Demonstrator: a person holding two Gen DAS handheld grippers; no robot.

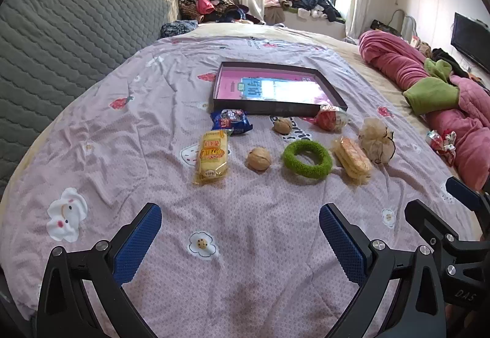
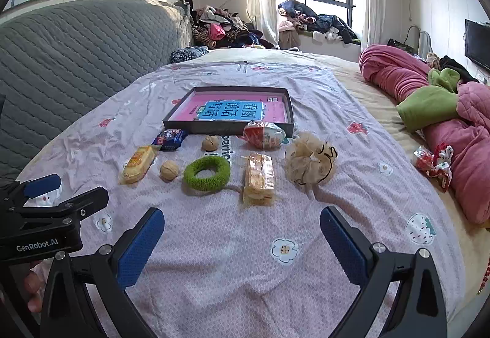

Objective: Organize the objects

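Nothing has been gathered yet: the shallow dark tray [image 2: 228, 127] sits mid-bed holding only a pink-and-blue printed sheet, and every loose item lies in front of it on the lilac bedsheet [image 2: 232, 246]. From the left, the left tongs [image 1: 240, 238] hover low over the sheet, spread wide and holding nothing. Beyond them lie the yellow snack packet [image 2: 138, 164], with the blue wrapper [image 2: 170, 139] behind it near the tray's corner, then two walnuts, one near [image 2: 169, 170] and one farther [image 2: 210, 142], the green ring [image 2: 207, 172], the cracker pack [image 2: 258, 178], the red-and-white packet [image 2: 264, 134] touching the tray's front wall, and the beige mesh scrunchie [image 2: 310, 163]. The right tongs [image 2: 242, 241] are likewise fully parted and empty. The opening step seems at hand; next, one pair of tongs must reach forward, close on a nearby item and carry it to the tray.
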